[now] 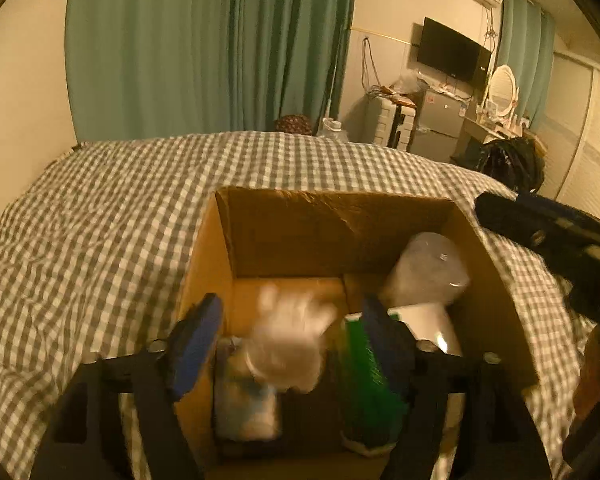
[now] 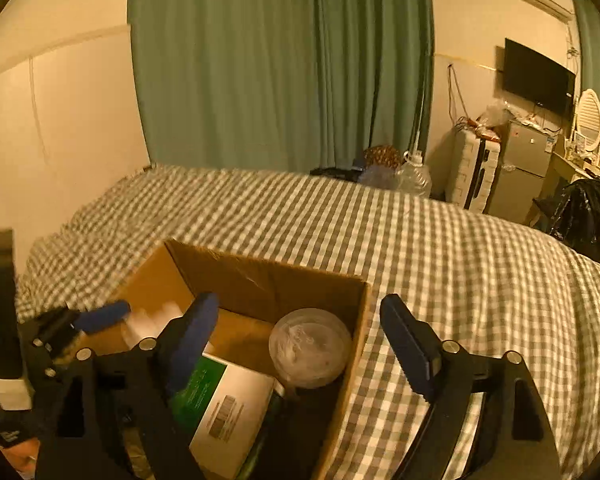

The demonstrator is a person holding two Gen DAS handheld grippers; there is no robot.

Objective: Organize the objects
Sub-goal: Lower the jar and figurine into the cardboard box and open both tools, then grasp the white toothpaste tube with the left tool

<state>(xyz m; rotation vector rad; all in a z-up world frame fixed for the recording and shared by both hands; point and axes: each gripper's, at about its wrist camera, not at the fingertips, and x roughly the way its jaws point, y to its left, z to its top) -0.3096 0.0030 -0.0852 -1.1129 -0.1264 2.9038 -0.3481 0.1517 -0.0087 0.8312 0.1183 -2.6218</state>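
1. Below me, the cardboard box [image 1: 220,264] sits on the checked bed [image 1: 100,220].
2. Inside at the far right, a clear tub [image 2: 310,346]: light, slick; grip its sides.
3. My left gripper [image 1: 288,340] gapes wide over blurred white packaging [image 1: 288,344].
4. My right gripper [image 2: 300,344] gapes wide, empty.

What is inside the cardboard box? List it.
In the cardboard box: a round clear lidded tub, a green-and-white carton, a blurred white plastic item between the left claw fingers. Its floor beneath them is hidden.
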